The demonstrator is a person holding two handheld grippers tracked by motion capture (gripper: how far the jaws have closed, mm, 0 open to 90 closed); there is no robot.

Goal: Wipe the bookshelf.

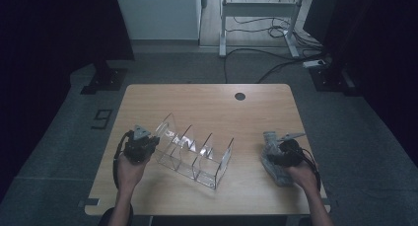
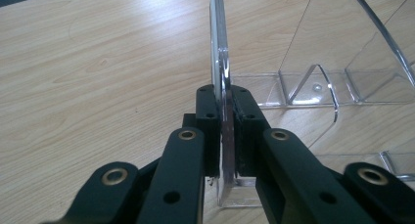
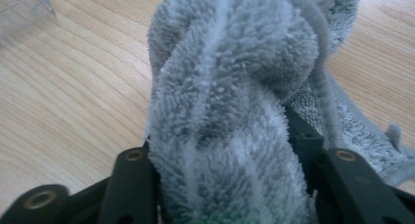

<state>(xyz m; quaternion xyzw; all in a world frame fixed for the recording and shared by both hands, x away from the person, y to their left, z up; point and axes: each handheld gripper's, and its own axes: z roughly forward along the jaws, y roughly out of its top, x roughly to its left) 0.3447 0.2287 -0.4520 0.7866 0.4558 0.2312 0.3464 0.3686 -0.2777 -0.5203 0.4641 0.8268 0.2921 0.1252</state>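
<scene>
The left gripper [image 2: 226,131] pinches the end wall of the clear plastic rack [image 1: 194,152] so the rack stays put on the table [image 1: 207,100], near the left side. The right gripper [image 3: 222,150] has a fluffy grey cloth [image 3: 230,92] bunched between its jaws, near the right edge, likely ready to wipe the rack
</scene>
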